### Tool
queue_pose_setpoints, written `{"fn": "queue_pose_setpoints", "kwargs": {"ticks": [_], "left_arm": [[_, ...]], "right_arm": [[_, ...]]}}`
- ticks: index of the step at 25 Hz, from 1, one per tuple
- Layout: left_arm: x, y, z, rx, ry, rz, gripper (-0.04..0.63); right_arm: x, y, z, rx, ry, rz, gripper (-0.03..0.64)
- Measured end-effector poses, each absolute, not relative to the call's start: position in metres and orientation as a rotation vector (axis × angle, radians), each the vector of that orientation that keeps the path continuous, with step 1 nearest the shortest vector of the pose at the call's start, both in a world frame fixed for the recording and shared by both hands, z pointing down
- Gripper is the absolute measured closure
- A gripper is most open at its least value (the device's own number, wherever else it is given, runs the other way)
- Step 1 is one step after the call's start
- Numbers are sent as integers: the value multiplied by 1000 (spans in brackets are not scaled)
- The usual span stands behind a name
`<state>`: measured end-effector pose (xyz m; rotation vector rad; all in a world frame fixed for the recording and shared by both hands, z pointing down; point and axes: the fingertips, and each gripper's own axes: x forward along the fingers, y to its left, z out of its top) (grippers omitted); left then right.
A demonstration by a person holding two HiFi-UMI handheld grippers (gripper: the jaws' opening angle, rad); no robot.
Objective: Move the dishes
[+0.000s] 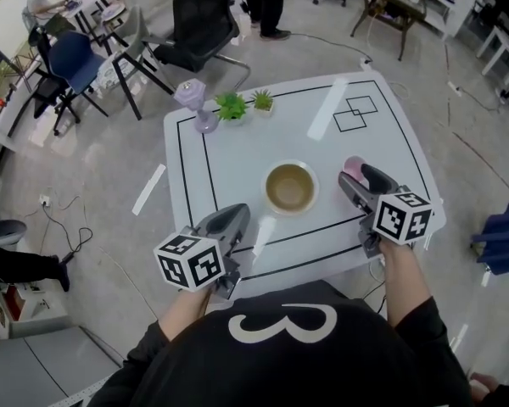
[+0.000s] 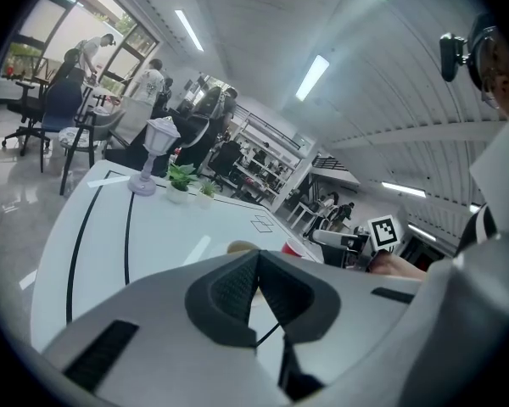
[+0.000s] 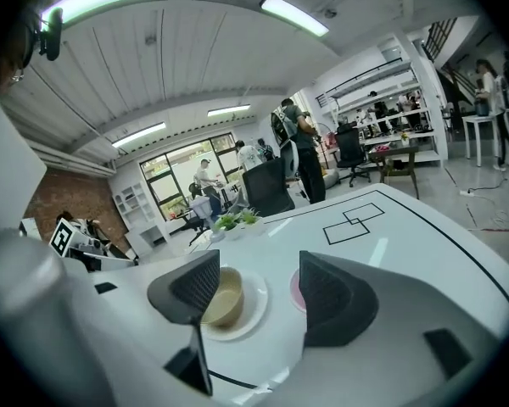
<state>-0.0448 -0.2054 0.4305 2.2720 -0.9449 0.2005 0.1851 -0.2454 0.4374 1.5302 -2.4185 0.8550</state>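
Nearest the person, the left claw (image 1: 236, 217) hangs over the near edge of the white counter (image 1: 237, 159). In the left gripper view its jaws are pressed together with nothing between them. The right claw (image 1: 351, 181) is over the counter's near right part. In the right gripper view its jaws stand wide apart, and only bare counter shows in the gap.

Just beyond the claws, near the middle of the counter, a tan bowl (image 1: 290, 186) sits upright on a white plate (image 3: 251, 300). In the right gripper view, the bowl shows past the left jaw. A pink dish (image 1: 352, 166) lies right of the plate, close to it and partly covered by the right claw. No claw touches the bowl, the plate or the pink dish.

At the counter's far left edge stand a purple lamp (image 1: 195, 102) and two small potted plants (image 1: 232, 106). Two overlapping squares (image 1: 356, 113) are drawn at the far right. Beyond the counter, office chairs (image 1: 199, 24) stand on the floor.
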Motion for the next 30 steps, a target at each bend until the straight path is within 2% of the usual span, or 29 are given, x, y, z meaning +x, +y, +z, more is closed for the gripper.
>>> {"fn": "queue_pose_setpoints", "kwargs": {"ticks": [13,30], "left_arm": [[-84,-182,433,2218,-1035,175,594],[-132,-175,442,2150,-1129,181,594]], "right_arm": [[105,-235,459,1256,-2458,820,345],[98,-260,533,1381,-2229,1132,421]]}}
